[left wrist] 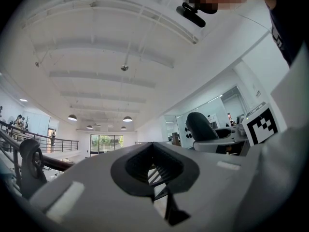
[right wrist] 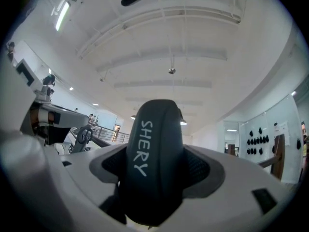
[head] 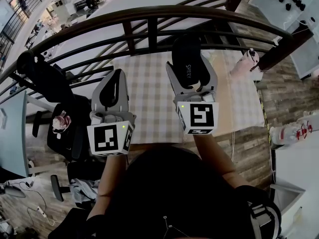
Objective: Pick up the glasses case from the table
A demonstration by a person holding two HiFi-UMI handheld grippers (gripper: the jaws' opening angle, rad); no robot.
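- The dark, matte, rounded oblong glasses case [head: 188, 59] has a smooth curved shell and white block lettering along one face.
- In the right gripper view the glasses case [right wrist: 154, 153] stands upright and fills the middle of the frame, its domed end pointing toward the white ribbed ceiling.
- The grey moulded-plastic right hand-held gripper [head: 190, 67] pinches the case from both sides. Its jaws hug the case's lower half, and black textured pads sit just beside the shell.
- The case is held in the air, lifted clear of the tabletop [head: 149, 98], which wears a pale checked cloth.
- The grey left hand-held gripper [head: 116, 78] has its curved jaws pressed together at the tips. They leave a dark diamond-shaped hollow with nothing in it, as the left gripper view shows [left wrist: 154, 170].
- Each gripper carries a white cube with black square markers near the person's hands.
- A dark, curved wooden railing [head: 149, 14] with slim bars runs beyond the tabletop.
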